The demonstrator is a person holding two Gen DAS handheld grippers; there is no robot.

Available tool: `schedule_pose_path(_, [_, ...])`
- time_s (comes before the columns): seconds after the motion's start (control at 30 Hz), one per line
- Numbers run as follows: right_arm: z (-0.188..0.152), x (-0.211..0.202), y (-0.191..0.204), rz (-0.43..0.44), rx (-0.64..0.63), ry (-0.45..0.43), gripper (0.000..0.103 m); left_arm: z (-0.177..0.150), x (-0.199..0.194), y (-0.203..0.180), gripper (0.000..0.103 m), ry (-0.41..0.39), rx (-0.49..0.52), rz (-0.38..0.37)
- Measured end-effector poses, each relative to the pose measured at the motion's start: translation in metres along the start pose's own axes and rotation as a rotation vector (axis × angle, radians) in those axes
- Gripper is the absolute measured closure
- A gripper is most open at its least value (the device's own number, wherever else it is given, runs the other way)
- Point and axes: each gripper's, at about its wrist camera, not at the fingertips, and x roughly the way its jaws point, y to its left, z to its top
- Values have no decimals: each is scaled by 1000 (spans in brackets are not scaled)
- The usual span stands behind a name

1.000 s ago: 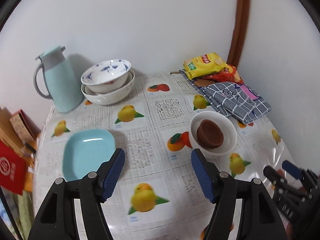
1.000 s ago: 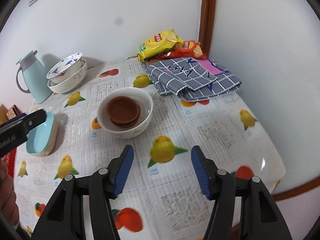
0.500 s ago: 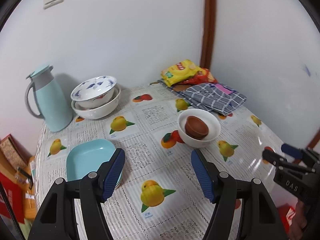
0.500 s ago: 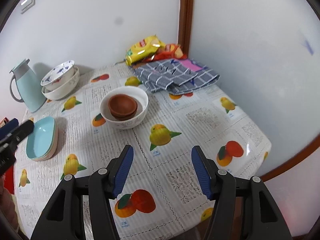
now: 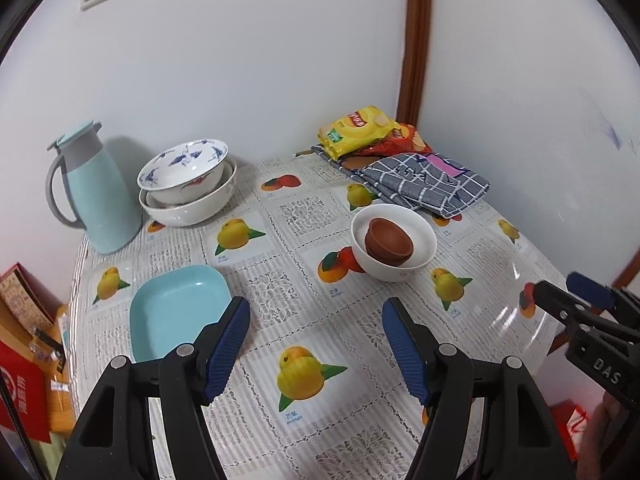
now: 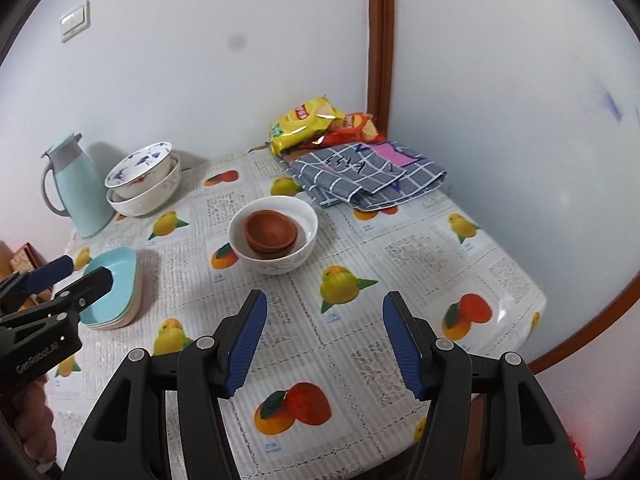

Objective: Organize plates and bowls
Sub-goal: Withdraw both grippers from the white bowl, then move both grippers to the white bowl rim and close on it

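Note:
A white bowl (image 5: 416, 236) (image 6: 304, 240) holds stacked brown bowls (image 5: 388, 240) (image 6: 270, 232) at the table's middle. A blue-patterned bowl (image 5: 184, 164) (image 6: 140, 168) sits in a larger white bowl (image 5: 188, 208) (image 6: 148, 200) at the back left. A stack of light-blue square plates (image 5: 176, 312) (image 6: 116, 280) lies at the left. My left gripper (image 5: 316, 344) is open and empty above the near table; it also shows in the right wrist view (image 6: 68, 284). My right gripper (image 6: 324, 340) is open and empty, seen in the left wrist view (image 5: 572, 292) at the right.
A light-blue thermos jug (image 5: 92, 192) (image 6: 76, 192) stands at the back left. Snack bags (image 5: 360, 128) (image 6: 308, 120) and a folded grey checked cloth (image 5: 420, 184) (image 6: 368, 176) lie at the back right corner. Red boxes (image 5: 20, 380) sit beyond the table's left edge.
Both grippers have pulled back and risen from the table, so more of it and the walls shows. Both stay open. The dishes have not moved.

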Motion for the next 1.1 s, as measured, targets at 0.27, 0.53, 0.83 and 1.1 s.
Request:
schedule_pose_path(0.27, [15, 21, -24, 62, 18, 31, 43, 14, 27, 0, 36, 52, -77, 8])
schedule_pose_path(0.53, [41, 53, -37, 100, 7, 51, 43, 37, 53, -9, 36, 69, -97, 24])
schedule_pose_path(0.83, [62, 98, -39, 144, 10, 94, 43, 53, 103, -15, 36, 153, -98, -12])
schedule_pose_path(1.1, [74, 144, -29, 174, 3, 156, 44, 61, 142, -18, 36, 224, -78, -8])
